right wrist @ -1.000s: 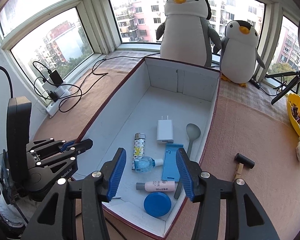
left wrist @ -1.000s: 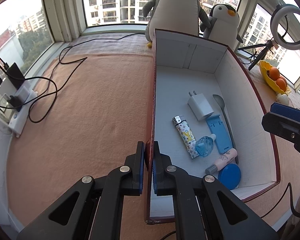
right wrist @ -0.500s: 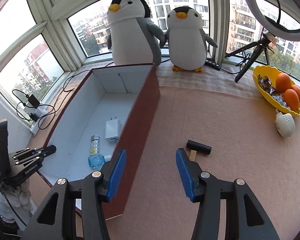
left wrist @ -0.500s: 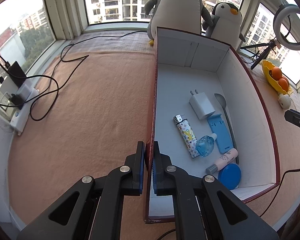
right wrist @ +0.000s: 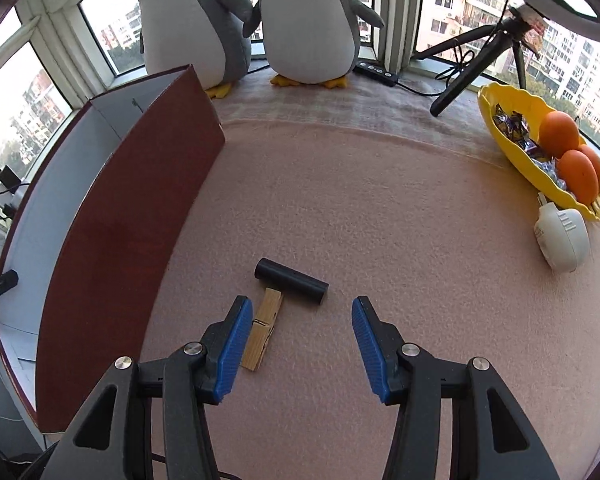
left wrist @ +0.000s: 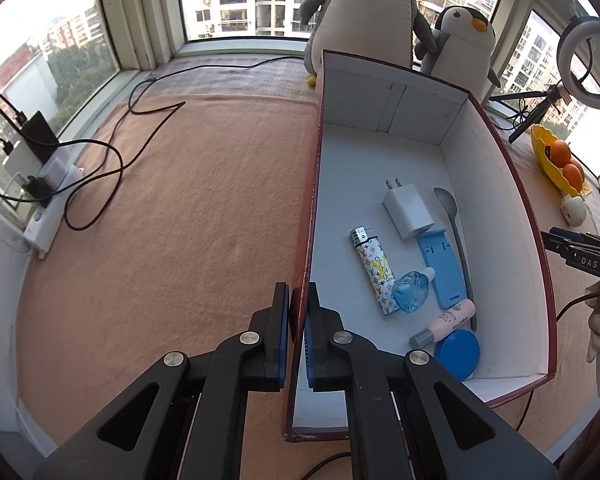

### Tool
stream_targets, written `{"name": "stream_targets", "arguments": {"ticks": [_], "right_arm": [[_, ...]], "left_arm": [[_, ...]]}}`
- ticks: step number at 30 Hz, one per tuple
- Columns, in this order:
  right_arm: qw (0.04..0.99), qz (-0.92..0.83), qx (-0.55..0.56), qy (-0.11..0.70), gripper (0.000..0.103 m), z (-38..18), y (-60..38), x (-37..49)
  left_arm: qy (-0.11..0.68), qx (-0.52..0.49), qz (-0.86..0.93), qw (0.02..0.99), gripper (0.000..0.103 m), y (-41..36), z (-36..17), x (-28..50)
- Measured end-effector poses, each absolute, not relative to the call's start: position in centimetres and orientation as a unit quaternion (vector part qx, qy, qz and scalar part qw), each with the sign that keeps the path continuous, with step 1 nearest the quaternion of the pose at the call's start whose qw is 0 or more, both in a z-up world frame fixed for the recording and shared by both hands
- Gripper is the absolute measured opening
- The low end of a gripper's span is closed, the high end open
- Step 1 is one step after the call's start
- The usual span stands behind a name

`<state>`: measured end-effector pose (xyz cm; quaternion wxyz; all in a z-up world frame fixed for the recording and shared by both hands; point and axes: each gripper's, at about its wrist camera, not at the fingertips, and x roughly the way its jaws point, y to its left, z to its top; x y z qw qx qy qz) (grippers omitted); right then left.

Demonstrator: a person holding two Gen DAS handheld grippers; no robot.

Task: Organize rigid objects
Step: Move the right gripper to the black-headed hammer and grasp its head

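The box is the landmark here: dark red outside, white inside, sitting on a peach felt-like cloth that covers the whole surface. Already inside it, near the end closest to the left tongs: a white charger, a patterned lighter, a small blue bottle, a blue phone stand, a grey spoon, a pink tube and a round blue lid.

The left gripper is pinched shut on the box's long side wall, 1 pad outside, 1 inside. My guess is that's just to keep the box steady while the other hand loads it.

Outside the box, just off its other long wall, there's what looks like a small mallet, a black cylinder touching the tip of a wooden clothespin-like handle; I can't tell if they're joined. The right gripper hangs above it with jaws spread and nothing in them, the left pad close beside the wooden piece. Looks like that's the next thing headed for the box.

Room-wise: a bay window with apartment blocks outside, 2 penguin plushies behind the box's far end, a yellow dish with oranges well off to the side, a ring light tripod, and a power strip with cables on the opposite side.
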<state>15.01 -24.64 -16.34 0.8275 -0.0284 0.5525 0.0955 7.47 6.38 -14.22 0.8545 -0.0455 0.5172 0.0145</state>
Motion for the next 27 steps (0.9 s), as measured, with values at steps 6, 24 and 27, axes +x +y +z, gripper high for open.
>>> {"name": "stream_targets", "arguments": {"ticks": [6, 24, 27], "right_arm": [[0.812, 0.113, -0.077, 0.567, 0.048, -18.3, -22.8, 16.9], [0.799, 0.116, -0.072, 0.585, 0.016, -20.3, -23.8, 18.6], [0.802, 0.111, -0.056, 0.584, 0.015, -20.3, -24.5, 18.5]], "left_arm": [[0.520, -0.046, 0.022, 0.853, 0.006, 6.2, -14.3, 7.3], [0.525, -0.043, 0.032, 0.849, 0.009, 6.1, -14.3, 7.6], [0.526, -0.046, 0.032, 0.849, 0.013, 6.2, -14.4, 7.7]]}}
